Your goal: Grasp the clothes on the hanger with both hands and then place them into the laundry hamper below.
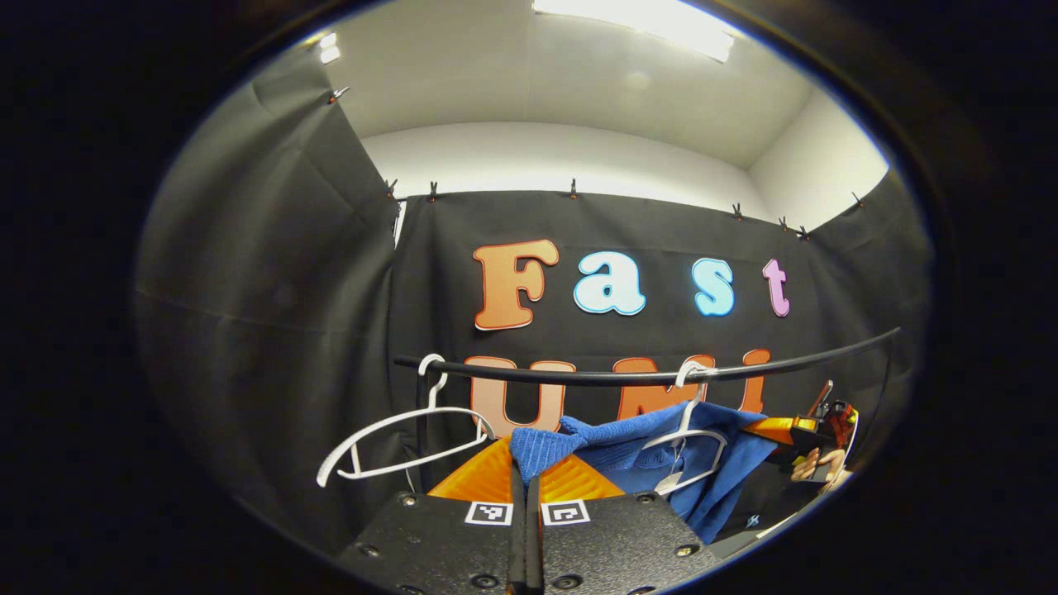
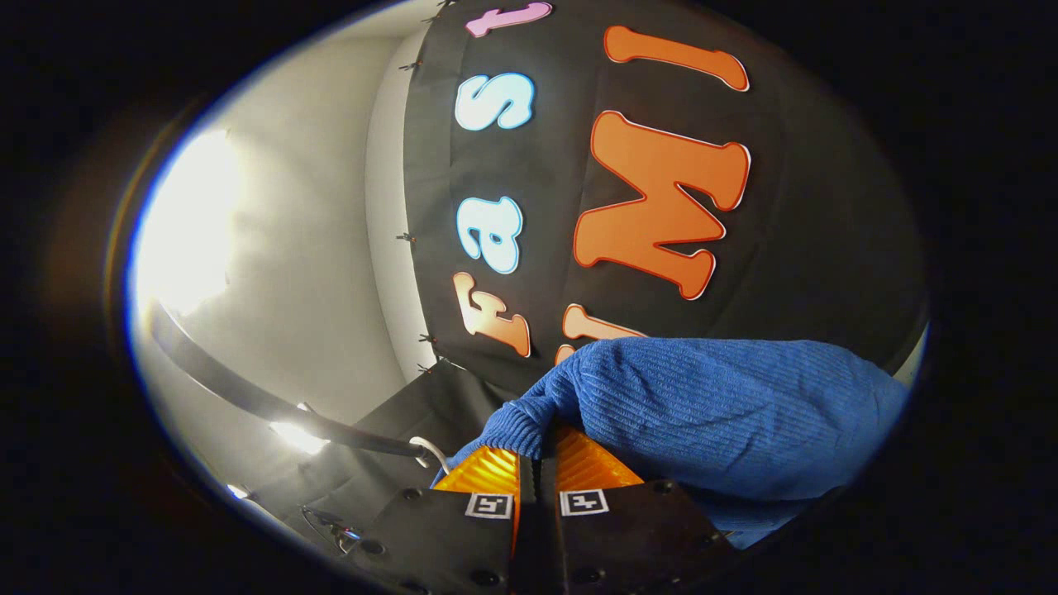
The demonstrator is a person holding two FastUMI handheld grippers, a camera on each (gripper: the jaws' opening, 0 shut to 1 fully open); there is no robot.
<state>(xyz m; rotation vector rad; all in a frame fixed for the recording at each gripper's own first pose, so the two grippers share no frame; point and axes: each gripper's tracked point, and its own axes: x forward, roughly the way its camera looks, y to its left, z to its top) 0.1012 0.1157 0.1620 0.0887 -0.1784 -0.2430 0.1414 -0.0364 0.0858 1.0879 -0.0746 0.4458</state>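
Observation:
A blue knit garment [image 1: 636, 463] hangs on a white hanger [image 1: 686, 438] from the black rail [image 1: 628, 376]. My left gripper [image 1: 526, 475] is shut on a fold at the garment's left end, just below the rail. At the far right, my right gripper [image 1: 806, 430] grips the garment's other end, with a hand behind it. In the right gripper view, my right gripper [image 2: 537, 463] is shut on a bunched edge of the blue garment [image 2: 711, 405], which spreads to the right over its orange fingers [image 2: 488, 471].
An empty white hanger [image 1: 397, 442] hangs on the rail's left end, tilted. The rail [image 2: 248, 392] crosses the right gripper view with a white hanger hook [image 2: 431, 450] on it. Black cloth walls close in behind and to the left.

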